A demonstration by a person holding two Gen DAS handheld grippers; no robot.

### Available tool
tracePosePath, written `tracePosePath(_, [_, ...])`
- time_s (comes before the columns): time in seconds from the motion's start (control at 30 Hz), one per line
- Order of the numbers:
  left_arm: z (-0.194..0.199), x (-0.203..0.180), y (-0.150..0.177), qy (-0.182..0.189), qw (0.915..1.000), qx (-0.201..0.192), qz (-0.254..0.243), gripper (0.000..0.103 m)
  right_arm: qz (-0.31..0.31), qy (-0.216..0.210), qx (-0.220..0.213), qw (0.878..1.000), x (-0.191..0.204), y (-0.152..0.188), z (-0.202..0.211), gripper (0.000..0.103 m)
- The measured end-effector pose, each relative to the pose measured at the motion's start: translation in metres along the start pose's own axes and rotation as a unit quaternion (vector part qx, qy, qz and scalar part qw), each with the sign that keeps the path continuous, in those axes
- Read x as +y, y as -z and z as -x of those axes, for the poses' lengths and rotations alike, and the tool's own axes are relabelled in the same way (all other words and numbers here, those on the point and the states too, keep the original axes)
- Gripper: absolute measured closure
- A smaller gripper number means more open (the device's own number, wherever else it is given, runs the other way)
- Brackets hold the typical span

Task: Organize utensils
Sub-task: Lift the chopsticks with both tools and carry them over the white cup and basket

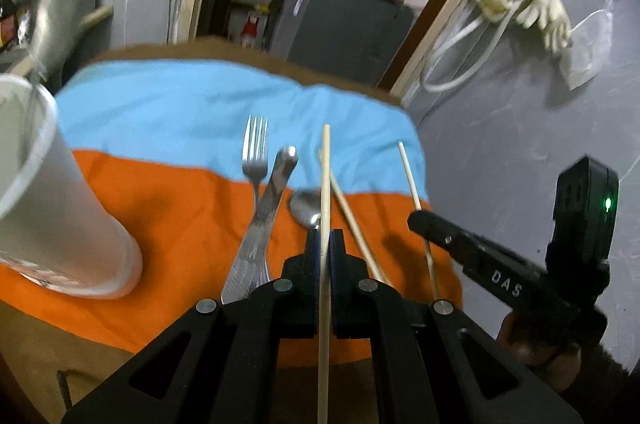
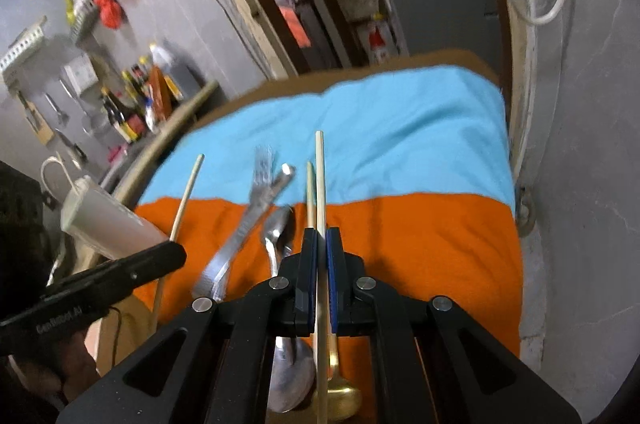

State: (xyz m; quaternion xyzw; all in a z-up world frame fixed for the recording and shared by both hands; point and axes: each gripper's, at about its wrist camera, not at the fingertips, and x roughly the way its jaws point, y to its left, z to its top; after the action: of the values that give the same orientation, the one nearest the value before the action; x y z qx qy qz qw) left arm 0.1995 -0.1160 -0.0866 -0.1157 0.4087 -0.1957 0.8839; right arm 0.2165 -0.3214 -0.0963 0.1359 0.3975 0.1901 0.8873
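Note:
My left gripper [image 1: 325,236] is shut on a pale wooden chopstick [image 1: 325,184] that points away over the orange and blue cloth [image 1: 160,200]. My right gripper [image 2: 322,236] is shut on another wooden chopstick [image 2: 320,176]. On the cloth lie a fork [image 1: 255,152], a steel knife [image 1: 264,220], a steel spoon [image 1: 306,208] and loose chopsticks [image 1: 352,220]. A white cup [image 1: 52,208] stands at the left. In the right wrist view a steel spoon [image 2: 290,380] and a gold spoon [image 2: 340,396] lie under the gripper.
The cloth covers a brown table [image 1: 36,340]. The other gripper shows at the right of the left wrist view [image 1: 500,276]. A grey wall [image 1: 520,144] stands to the right, a dark cabinet [image 1: 340,24] behind the table, bottles on a counter [image 2: 132,104] at the left.

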Motion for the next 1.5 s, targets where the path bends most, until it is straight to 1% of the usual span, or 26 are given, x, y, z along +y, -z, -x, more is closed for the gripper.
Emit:
tracePosePath(0.17, [0.027,-0.006,-0.009,0.001,0.9982,-0.059,-0.012,0.101,0.006,-0.008,-0.069,0.998,0.017,-0.003,0.029,0.1])
tracePosePath(0.23, [0.039,-0.008,-0.013,0.0,0.9966,-0.081,-0.018,0.101,0.014,-0.02,-0.106,0.994,0.03,-0.008,0.041,0.1])
tracePosePath(0.3, [0.048,-0.01,-0.018,-0.002,0.9947,-0.099,-0.027,0.101,0.024,-0.029,-0.133,0.99,0.039,-0.013,0.051,0.1])
tracePosePath(0.4, [0.067,-0.01,-0.025,-0.007,0.9913,-0.125,-0.04,0.101,0.046,-0.043,-0.176,0.982,0.063,-0.023,0.064,0.1])
tracePosePath(0.5, [0.084,-0.008,-0.032,-0.014,0.987,-0.153,-0.048,0.101,0.066,-0.05,-0.208,0.975,0.086,-0.029,0.073,0.1])
tracePosePath(0.6, [0.103,0.0,-0.038,-0.018,0.9829,-0.176,-0.05,0.101,0.079,-0.058,-0.229,0.968,0.104,-0.034,0.077,0.1])
tracePosePath(0.73, [0.132,0.023,-0.049,-0.025,0.9745,-0.219,-0.041,0.101,0.079,-0.085,-0.261,0.958,0.133,-0.041,0.075,0.1])
tracePosePath(0.8, [0.147,0.042,-0.055,-0.028,0.9694,-0.242,-0.03,0.101,0.073,-0.101,-0.275,0.953,0.146,-0.045,0.069,0.1])
tracePosePath(0.9, [0.162,0.076,-0.062,-0.039,0.9607,-0.275,0.004,0.101,0.054,-0.126,-0.295,0.946,0.162,-0.049,0.057,0.1])
tracePosePath(1.03, [0.177,0.133,-0.066,-0.053,0.9455,-0.315,0.062,0.101,0.02,-0.155,-0.309,0.938,0.174,-0.05,0.039,0.1])
tracePosePath(1.1, [0.18,0.158,-0.068,-0.061,0.9397,-0.325,0.086,0.101,0.008,-0.161,-0.312,0.936,0.18,-0.05,0.028,0.1])
tracePosePath(1.17, [0.183,0.178,-0.068,-0.066,0.9354,-0.333,0.098,0.101,0.004,-0.162,-0.318,0.934,0.185,-0.049,0.02,0.1])
tracePosePath(1.3, [0.187,0.199,-0.067,-0.072,0.9309,-0.342,0.107,0.101,0.015,-0.157,-0.328,0.931,0.197,-0.044,0.004,0.1])
tracePosePath(1.4, [0.182,0.202,-0.066,-0.077,0.9275,-0.349,0.109,0.101,0.031,-0.149,-0.329,0.932,0.208,-0.04,-0.006,0.1])
tracePosePath(1.5, [0.176,0.2,-0.062,-0.088,0.9251,-0.356,0.096,0.101,0.046,-0.144,-0.328,0.932,0.213,-0.036,-0.015,0.1])
